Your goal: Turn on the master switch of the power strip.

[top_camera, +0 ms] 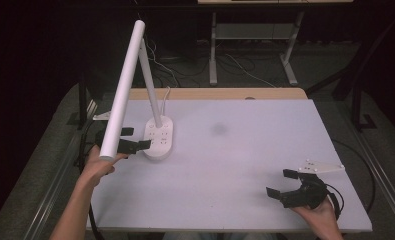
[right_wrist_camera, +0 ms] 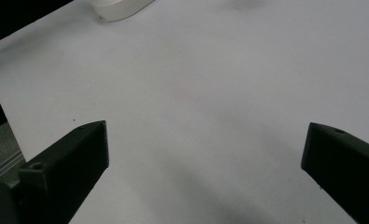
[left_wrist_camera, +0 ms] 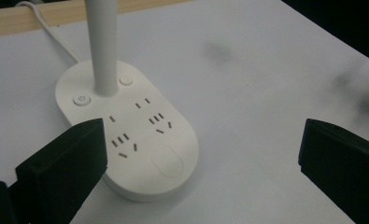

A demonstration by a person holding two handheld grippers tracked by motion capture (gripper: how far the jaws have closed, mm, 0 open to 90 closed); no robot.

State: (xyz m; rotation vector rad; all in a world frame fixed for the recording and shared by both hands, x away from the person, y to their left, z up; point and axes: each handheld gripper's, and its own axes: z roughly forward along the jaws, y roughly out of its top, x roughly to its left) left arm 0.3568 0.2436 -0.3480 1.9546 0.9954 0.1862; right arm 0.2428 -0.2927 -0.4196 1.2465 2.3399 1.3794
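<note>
Left gripper (top_camera: 135, 139): held in the person's left hand (top_camera: 99, 167) at the left side of the white worktop (top_camera: 245, 150). Its jaws are spread wide and hold nothing. In the high view one jaw tip overlaps the left edge of the lamp base; whether it touches I cannot tell.
Lamp base (left_wrist_camera: 131, 128): a white oval block lying flat on the worktop just ahead of the left jaws, nearer one jaw than the other in the left gripper view. Its long axis runs from the near side of the worktop toward the far side. Socket slots and two round buttons show on top.
Lamp arms (top_camera: 122, 90): a white stem rises from the far end of the base, and a long white tube slants from the top down toward the person's left hand.
Cord (left_wrist_camera: 51, 32): white, running from the base to the far wooden edge.
Right gripper (top_camera: 285, 186): held in the right hand (top_camera: 319, 215) near the front right corner, well apart from the lamp. Jaws spread wide, empty, above bare worktop.
</note>
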